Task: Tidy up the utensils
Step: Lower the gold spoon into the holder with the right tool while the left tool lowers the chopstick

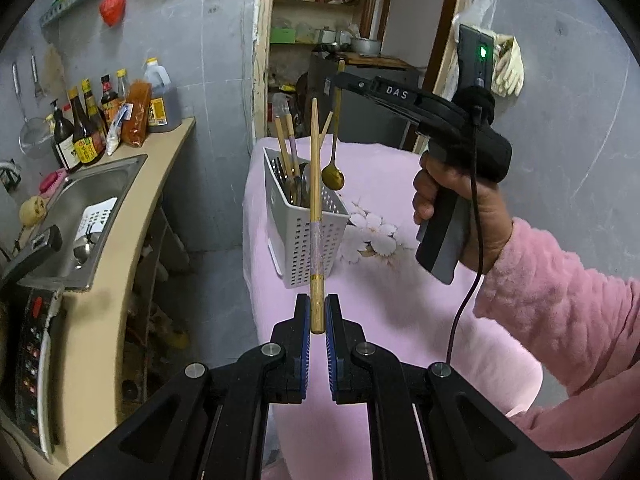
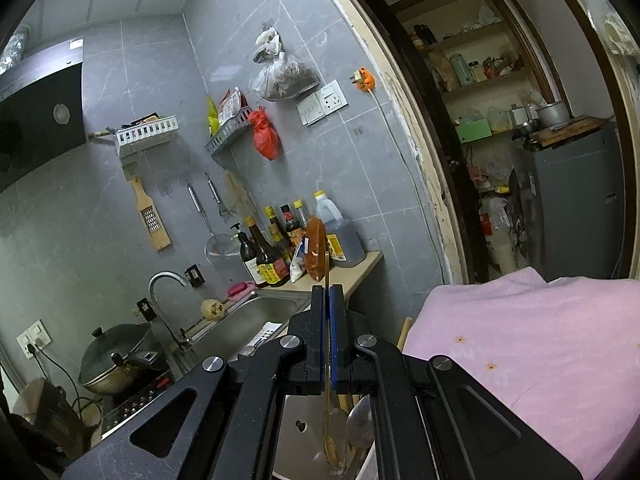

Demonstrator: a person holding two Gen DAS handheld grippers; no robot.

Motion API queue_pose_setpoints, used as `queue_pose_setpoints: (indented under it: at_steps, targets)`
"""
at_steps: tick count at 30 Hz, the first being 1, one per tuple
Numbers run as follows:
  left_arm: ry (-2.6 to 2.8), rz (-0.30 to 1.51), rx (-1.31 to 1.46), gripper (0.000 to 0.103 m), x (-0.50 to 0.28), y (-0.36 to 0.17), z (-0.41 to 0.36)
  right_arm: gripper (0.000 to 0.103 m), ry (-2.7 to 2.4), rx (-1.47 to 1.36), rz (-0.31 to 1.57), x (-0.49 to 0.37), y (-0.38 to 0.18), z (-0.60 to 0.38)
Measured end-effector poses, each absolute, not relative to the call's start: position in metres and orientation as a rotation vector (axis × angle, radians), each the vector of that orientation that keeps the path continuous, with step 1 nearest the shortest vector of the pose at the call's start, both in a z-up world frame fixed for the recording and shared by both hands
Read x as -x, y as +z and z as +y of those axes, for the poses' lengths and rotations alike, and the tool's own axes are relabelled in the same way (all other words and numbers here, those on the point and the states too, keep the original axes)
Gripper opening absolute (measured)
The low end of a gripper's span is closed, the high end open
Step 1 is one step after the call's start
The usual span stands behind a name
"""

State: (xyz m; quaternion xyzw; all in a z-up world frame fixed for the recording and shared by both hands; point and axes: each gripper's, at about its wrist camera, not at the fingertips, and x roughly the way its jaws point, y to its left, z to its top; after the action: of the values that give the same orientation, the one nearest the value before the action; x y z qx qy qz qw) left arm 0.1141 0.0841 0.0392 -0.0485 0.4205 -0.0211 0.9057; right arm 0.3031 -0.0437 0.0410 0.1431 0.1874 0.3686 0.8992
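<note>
My left gripper (image 1: 317,314) is shut on the thick end of a wooden chopstick (image 1: 315,184), which points up and away toward a white perforated utensil holder (image 1: 304,220) on a pink-covered table (image 1: 400,280). The holder contains chopsticks and metal spoons. My right gripper (image 1: 340,80) hangs above the holder, shut on the thin handle of a gold spoon (image 1: 333,178), bowl downward just over the holder's right rim. In the right wrist view my right gripper (image 2: 328,300) clamps the spoon handle (image 2: 327,272), and the spoon's bowl (image 2: 331,444) hangs below over the holder.
A counter with a steel sink (image 1: 88,216) and sauce bottles (image 1: 88,128) runs along the left. A stove panel (image 1: 32,360) sits at the near left. A wok (image 2: 112,356) and tap (image 2: 164,292) show in the right wrist view. A doorway to a pantry (image 1: 320,20) lies behind the table.
</note>
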Motion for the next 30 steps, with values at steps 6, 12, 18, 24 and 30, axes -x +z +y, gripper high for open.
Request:
queue_pose_setpoints:
  at_steps: [6,12,18,24,30]
  targets:
    - [-0.037,0.905,0.13,0.007,-0.12,0.032,0.086,0.002,0.768,-0.292,0.391,-0.306,0.039,-0.038]
    - [-0.041,0.974,0.108,0.007,-0.121,0.033,0.083,0.002,0.765,-0.282,0.424,-0.308,0.024,-0.034]
    - [-0.067,1.054,0.084,0.007,-0.12,0.037,0.084,0.002,0.767,-0.261,0.431,-0.31,0.018,-0.034]
    - [-0.085,1.104,0.06,0.007,-0.123,0.045,0.086,0.002,0.78,-0.239,0.436,-0.311,0.015,-0.032]
    - [-0.086,1.123,0.066,0.008,-0.129,0.054,0.091,0.002,0.785,-0.236,0.464,-0.315,0.007,-0.03]
